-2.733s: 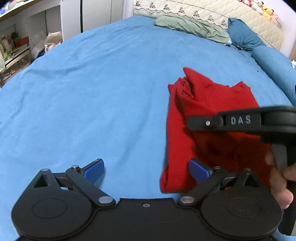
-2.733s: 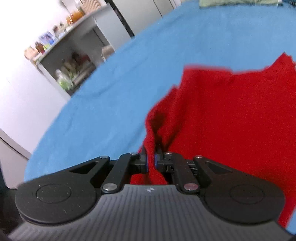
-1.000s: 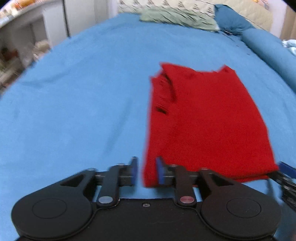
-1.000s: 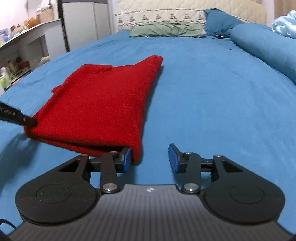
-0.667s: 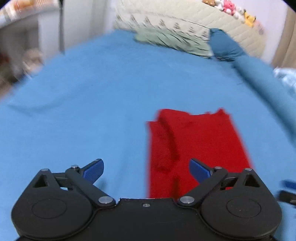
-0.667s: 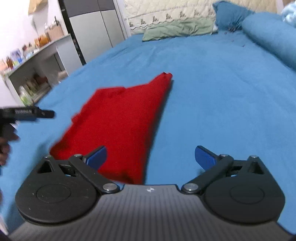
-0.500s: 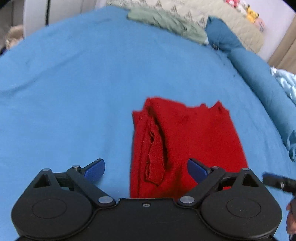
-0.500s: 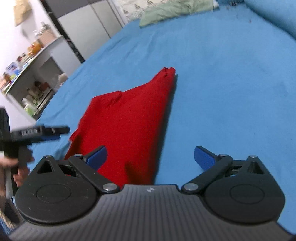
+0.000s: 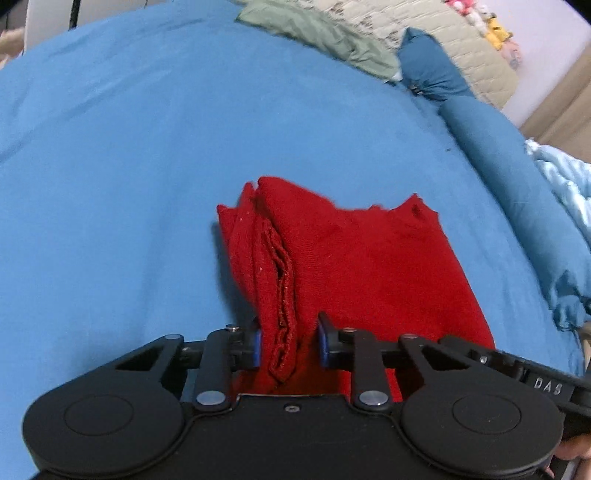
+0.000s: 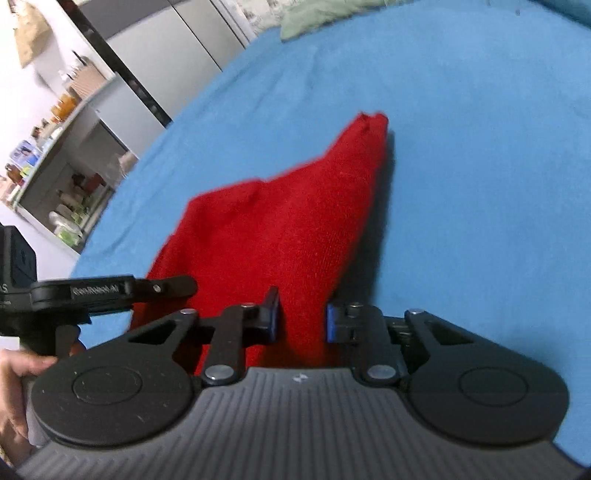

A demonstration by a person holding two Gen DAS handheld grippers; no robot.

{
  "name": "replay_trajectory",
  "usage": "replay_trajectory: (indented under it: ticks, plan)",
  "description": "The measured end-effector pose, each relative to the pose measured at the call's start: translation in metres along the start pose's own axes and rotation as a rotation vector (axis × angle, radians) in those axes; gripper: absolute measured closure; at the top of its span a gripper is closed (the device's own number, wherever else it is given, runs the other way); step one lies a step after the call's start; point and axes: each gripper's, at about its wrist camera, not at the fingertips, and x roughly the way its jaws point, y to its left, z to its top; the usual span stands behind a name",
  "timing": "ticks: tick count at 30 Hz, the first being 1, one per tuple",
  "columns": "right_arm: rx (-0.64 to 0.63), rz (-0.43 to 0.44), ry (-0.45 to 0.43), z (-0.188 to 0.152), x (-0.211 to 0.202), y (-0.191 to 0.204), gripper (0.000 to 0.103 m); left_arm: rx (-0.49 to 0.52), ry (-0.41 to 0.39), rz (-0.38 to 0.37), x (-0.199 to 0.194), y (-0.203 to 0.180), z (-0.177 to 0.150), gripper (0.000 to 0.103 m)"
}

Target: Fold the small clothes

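A red knit garment (image 9: 369, 266) lies folded into a thick rectangle on the blue bed cover (image 9: 129, 184). My left gripper (image 9: 290, 347) is at its near left corner, where the layered edge shows. Its jaws are closing, and the cloth fills the gap between the blue pads. In the right wrist view the same garment (image 10: 280, 229) runs away to a point. My right gripper (image 10: 302, 321) is at the near right corner. Its jaws are closing too, with red cloth packed between the pads.
A green cloth (image 9: 314, 33), a dark blue pillow (image 9: 436, 74) and a blue bolster (image 9: 498, 147) line the far side. A pale blue blanket (image 9: 561, 177) is at the right. Open shelves (image 10: 62, 192) and a grey cabinet (image 10: 166, 55) stand beyond the bed's left edge.
Both grippers let go of the near edge and opened wide. They then came back in on the near corners, and their jaws narrowed around the red cloth.
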Motion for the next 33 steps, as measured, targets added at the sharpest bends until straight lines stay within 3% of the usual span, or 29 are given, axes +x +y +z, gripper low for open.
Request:
replay_trajectory:
  ticks: [6, 9, 13, 16, 18, 21, 23, 25, 26, 27, 28, 33]
  plan:
    - [-0.045, 0.047, -0.079, -0.007, -0.084, 0.004, 0.066, 0.113, -0.036, -0.03, -0.056, -0.061, -0.036, 0.074]
    - [-0.024, 0.044, -0.09, -0.032, -0.137, -0.014, 0.066, 0.129, -0.034, -0.083, -0.078, -0.093, -0.077, 0.074]
    - [-0.002, 0.013, -0.09, -0.077, -0.189, -0.046, 0.066, 0.169, -0.023, -0.091, -0.08, -0.129, -0.143, 0.074]
    - [0.026, -0.036, -0.05, -0.112, -0.196, -0.069, 0.066, 0.172, 0.03, -0.066, -0.058, -0.141, -0.179, 0.074]
    - [0.049, -0.075, -0.026, -0.133, -0.193, -0.086, 0.065, 0.188, 0.025, -0.014, -0.049, -0.143, -0.196, 0.073]
    - [0.096, -0.073, -0.04, -0.151, -0.188, -0.103, 0.064, 0.211, 0.001, 0.003, -0.05, -0.147, -0.2, 0.071]
    - [0.103, -0.068, -0.051, -0.152, -0.187, -0.103, 0.063, 0.213, -0.005, 0.018, -0.056, -0.149, -0.197, 0.065]
    - [0.069, -0.091, -0.046, -0.147, -0.191, -0.094, 0.048, 0.239, -0.045, 0.053, -0.07, -0.146, -0.198, 0.052]
    - [0.051, -0.107, -0.05, -0.144, -0.195, -0.09, 0.04, 0.256, -0.071, 0.076, -0.076, -0.145, -0.199, 0.035]
    - [0.034, -0.115, -0.064, -0.145, -0.202, -0.088, 0.026, 0.269, -0.093, 0.095, -0.081, -0.143, -0.2, 0.022]
    - [0.014, -0.134, -0.095, -0.145, -0.208, -0.085, 0.017, 0.283, -0.112, 0.113, -0.084, -0.139, -0.203, 0.021]
    - [-0.079, -0.321, -0.076, -0.143, -0.199, -0.085, 0.017, 0.333, -0.069, 0.212, -0.061, -0.128, -0.212, 0.022]
